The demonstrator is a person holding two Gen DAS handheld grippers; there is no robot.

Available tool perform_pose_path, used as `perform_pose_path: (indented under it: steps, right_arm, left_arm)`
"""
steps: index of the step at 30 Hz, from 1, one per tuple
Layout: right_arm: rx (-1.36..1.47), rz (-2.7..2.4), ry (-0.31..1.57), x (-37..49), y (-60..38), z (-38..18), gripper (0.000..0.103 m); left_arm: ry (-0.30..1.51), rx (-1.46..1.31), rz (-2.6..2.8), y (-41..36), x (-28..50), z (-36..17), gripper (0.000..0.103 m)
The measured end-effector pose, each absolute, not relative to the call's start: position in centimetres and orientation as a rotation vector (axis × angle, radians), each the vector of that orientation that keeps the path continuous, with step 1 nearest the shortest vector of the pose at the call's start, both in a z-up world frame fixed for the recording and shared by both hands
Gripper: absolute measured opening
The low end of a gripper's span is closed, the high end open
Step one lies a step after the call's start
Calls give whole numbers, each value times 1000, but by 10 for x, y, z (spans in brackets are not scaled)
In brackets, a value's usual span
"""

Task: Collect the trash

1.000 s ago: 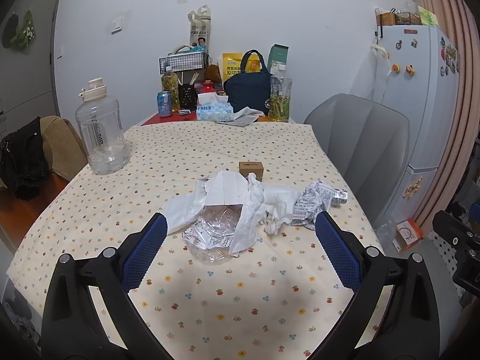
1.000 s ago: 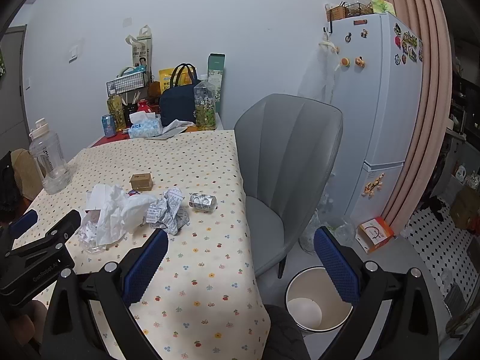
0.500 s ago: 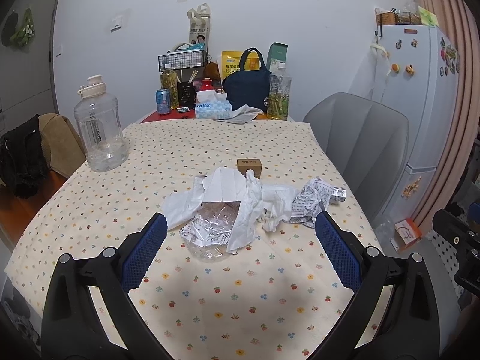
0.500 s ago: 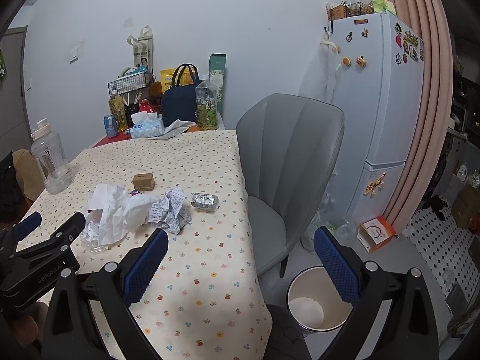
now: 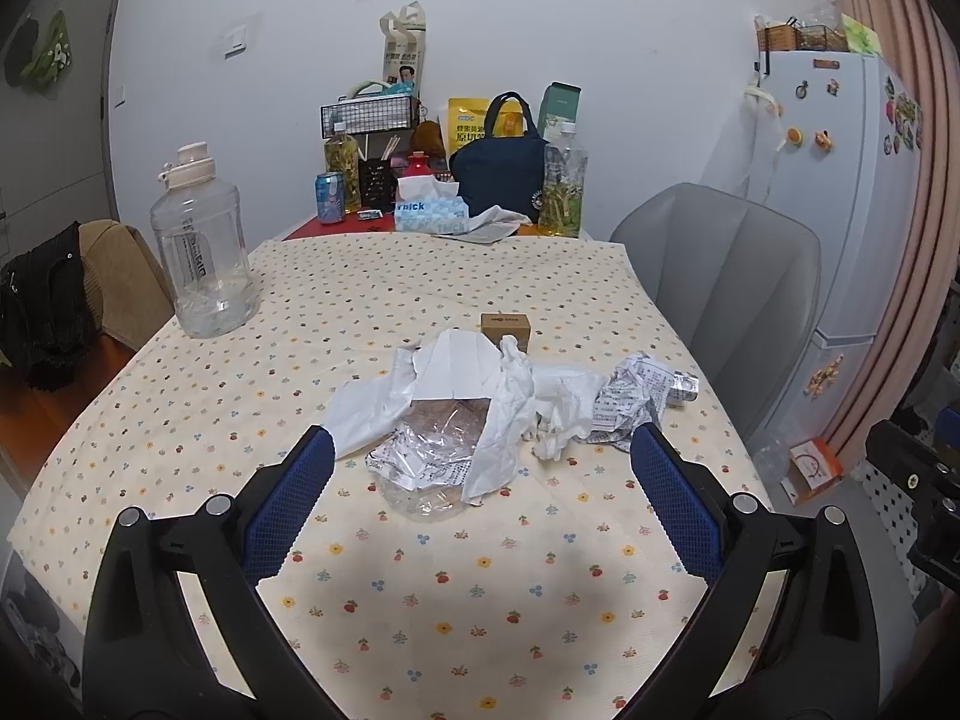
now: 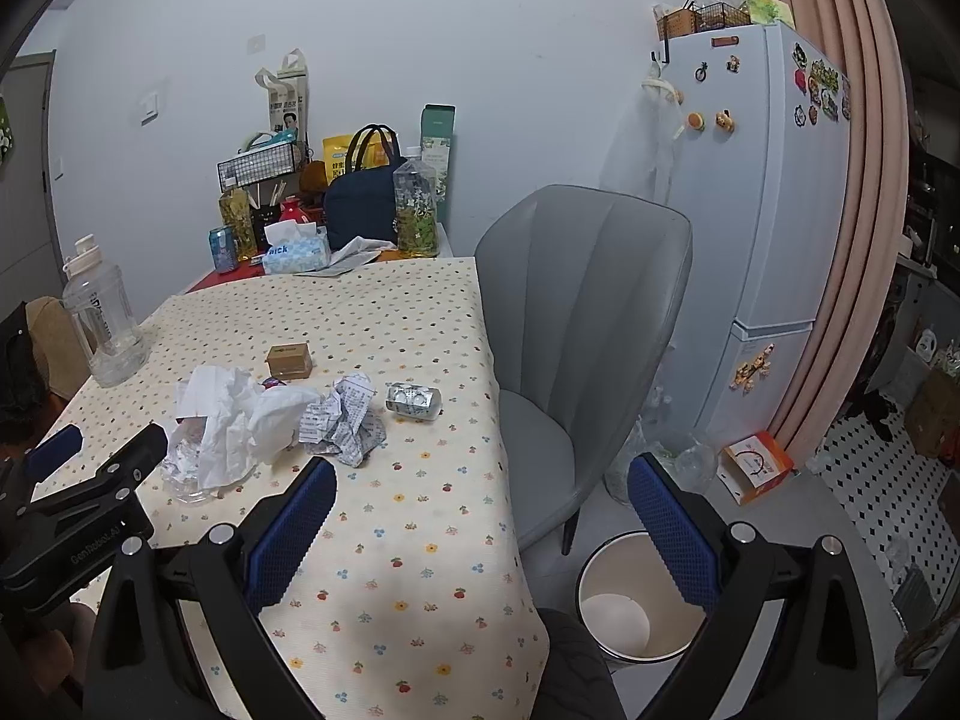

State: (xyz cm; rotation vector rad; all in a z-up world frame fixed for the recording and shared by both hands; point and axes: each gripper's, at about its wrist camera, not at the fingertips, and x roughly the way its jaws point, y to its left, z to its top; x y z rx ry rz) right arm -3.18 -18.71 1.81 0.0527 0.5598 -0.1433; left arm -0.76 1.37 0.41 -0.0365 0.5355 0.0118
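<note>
Left wrist view shows the left gripper [image 5: 480,459] wide open before light, soft crumpled tissue [image 5: 480,384], best pinched at its bunched middle.

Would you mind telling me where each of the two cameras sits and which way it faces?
Left wrist: on the left tongs, facing across the floral-cloth table at the crumpled white tissue pile; both blue-padded fingers show, open.
Right wrist: on the right tongs, aimed over the table's right edge at the white round bin and grey chair; the left tongs show too.
Shared: tissue pile, small brown cardboard box, chair.
</note>
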Motion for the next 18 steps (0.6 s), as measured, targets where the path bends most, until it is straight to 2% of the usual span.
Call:
perform_pose_path:
  steps: [18]
  right_arm:
    - [55, -47, 621, 2, -153, -3, 95]
  left_arm:
    - [596, -100, 135, 75, 7, -22, 98]
